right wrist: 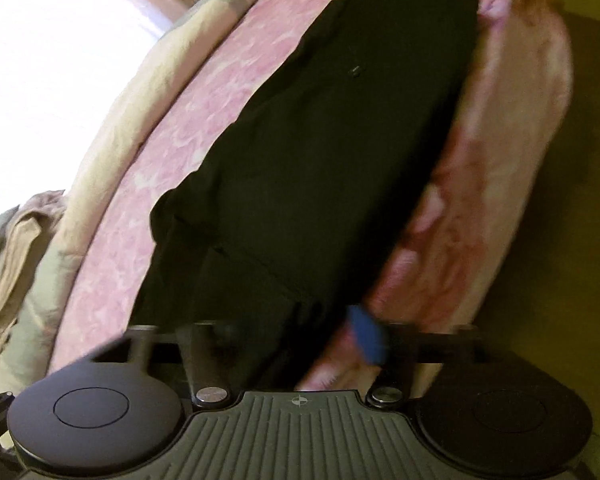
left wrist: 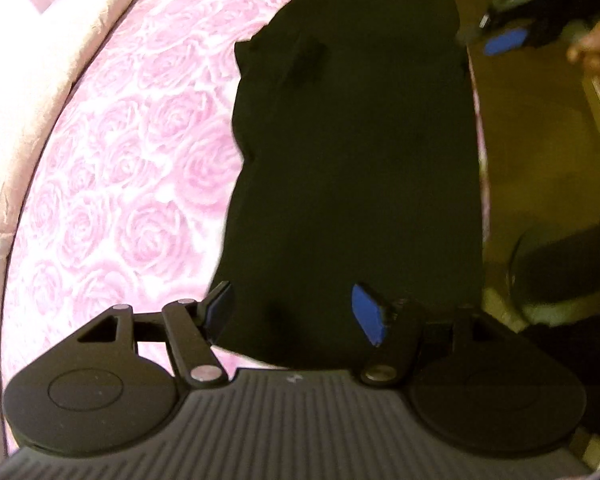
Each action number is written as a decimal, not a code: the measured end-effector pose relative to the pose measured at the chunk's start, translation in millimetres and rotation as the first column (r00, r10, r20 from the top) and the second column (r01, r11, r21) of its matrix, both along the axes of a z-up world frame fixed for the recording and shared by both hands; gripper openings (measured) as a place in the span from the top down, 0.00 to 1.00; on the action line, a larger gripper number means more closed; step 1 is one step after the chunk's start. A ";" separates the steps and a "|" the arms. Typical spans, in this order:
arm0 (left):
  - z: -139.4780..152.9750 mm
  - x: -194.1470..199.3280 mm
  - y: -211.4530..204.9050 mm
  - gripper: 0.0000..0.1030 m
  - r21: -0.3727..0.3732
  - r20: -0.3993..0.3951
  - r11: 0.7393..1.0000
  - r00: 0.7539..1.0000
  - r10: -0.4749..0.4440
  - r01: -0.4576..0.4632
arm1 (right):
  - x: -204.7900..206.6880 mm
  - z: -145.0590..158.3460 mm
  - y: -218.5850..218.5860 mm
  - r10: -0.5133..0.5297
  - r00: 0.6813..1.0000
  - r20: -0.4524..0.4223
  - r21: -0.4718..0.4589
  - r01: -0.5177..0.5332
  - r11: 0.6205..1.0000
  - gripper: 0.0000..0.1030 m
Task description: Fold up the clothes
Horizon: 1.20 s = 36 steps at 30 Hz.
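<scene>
A black garment (left wrist: 352,152) lies stretched along the edge of a bed with a pink rose-print cover (left wrist: 132,148). My left gripper (left wrist: 296,312) stands open above the garment's near end, its blue pads (left wrist: 366,314) spread wide with nothing pinched between them. The other gripper (left wrist: 512,36) shows at the top right of the left wrist view, held by a hand (left wrist: 596,52). In the right wrist view the same garment (right wrist: 320,160) runs away from my right gripper (right wrist: 296,332), which is open over its near end. One blue pad (right wrist: 366,332) shows, blurred.
A cream quilt border (left wrist: 24,128) runs along the far side of the bed. Folded beige cloth (right wrist: 16,248) lies at the left in the right wrist view. The brown floor (left wrist: 540,160) lies beyond the bed's right edge, with a dark object (left wrist: 560,268) on it.
</scene>
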<state>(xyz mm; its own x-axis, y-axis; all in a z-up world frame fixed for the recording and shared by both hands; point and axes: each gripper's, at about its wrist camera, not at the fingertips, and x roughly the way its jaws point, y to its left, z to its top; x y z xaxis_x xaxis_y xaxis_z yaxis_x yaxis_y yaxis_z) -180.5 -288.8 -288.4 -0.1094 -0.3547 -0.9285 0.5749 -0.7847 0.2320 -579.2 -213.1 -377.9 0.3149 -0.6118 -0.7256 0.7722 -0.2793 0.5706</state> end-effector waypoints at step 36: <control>-103.4 109.4 37.2 0.38 -0.254 0.260 0.407 0.467 -0.845 0.878 | 373.7 -38.9 115.6 0.693 0.154 -0.704 0.371 -0.752 0.545 0.46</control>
